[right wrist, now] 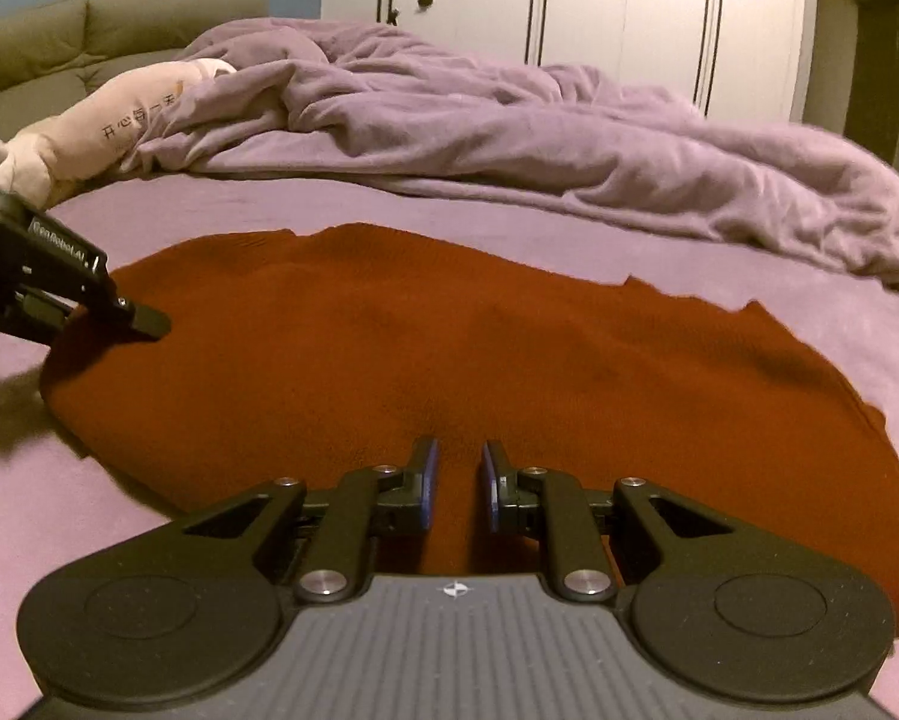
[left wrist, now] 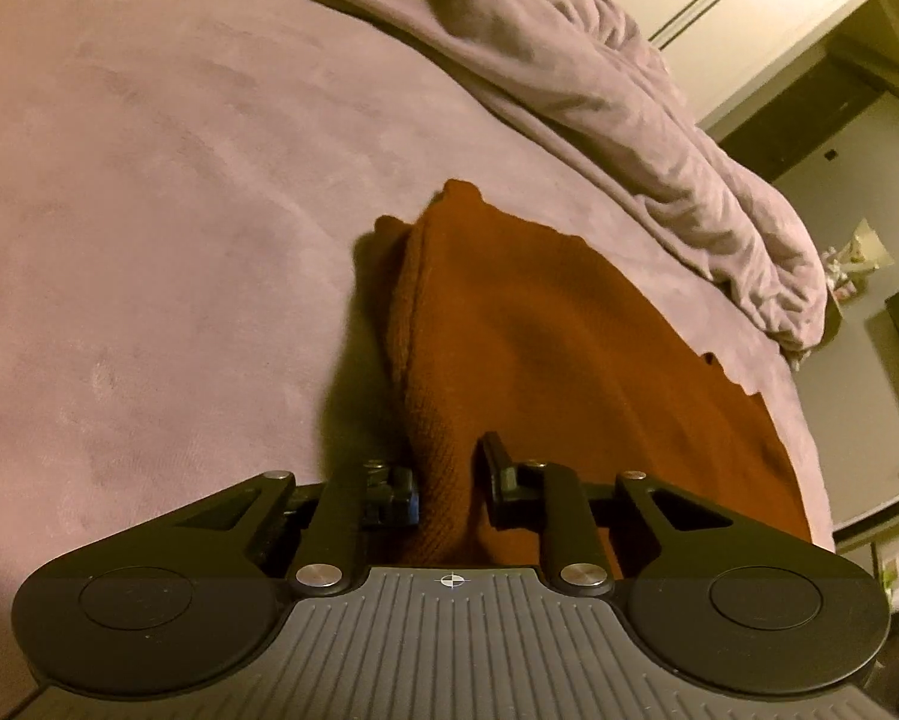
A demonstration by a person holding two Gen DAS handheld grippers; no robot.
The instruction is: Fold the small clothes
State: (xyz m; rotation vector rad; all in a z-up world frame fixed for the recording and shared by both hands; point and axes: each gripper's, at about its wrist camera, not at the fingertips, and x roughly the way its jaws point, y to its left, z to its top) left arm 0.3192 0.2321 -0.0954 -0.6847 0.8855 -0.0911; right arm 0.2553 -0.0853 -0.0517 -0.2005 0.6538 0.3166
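A rust-brown knitted garment (right wrist: 425, 360) lies spread on the purple bedsheet (right wrist: 221, 204). My left gripper (left wrist: 449, 474) is shut on a raised fold of the garment (left wrist: 509, 330) at its left edge; it also shows in the right wrist view (right wrist: 143, 321), pinching that edge. My right gripper (right wrist: 458, 480) sits low over the garment's near edge, fingers slightly apart with brown cloth between them; whether it grips the cloth I cannot tell.
A rumpled purple duvet (right wrist: 509, 120) lies across the far side of the bed, also in the left wrist view (left wrist: 629, 108). A pale plush pillow with printed characters (right wrist: 107, 120) lies at the far left. White wardrobe doors (right wrist: 569, 0) stand behind.
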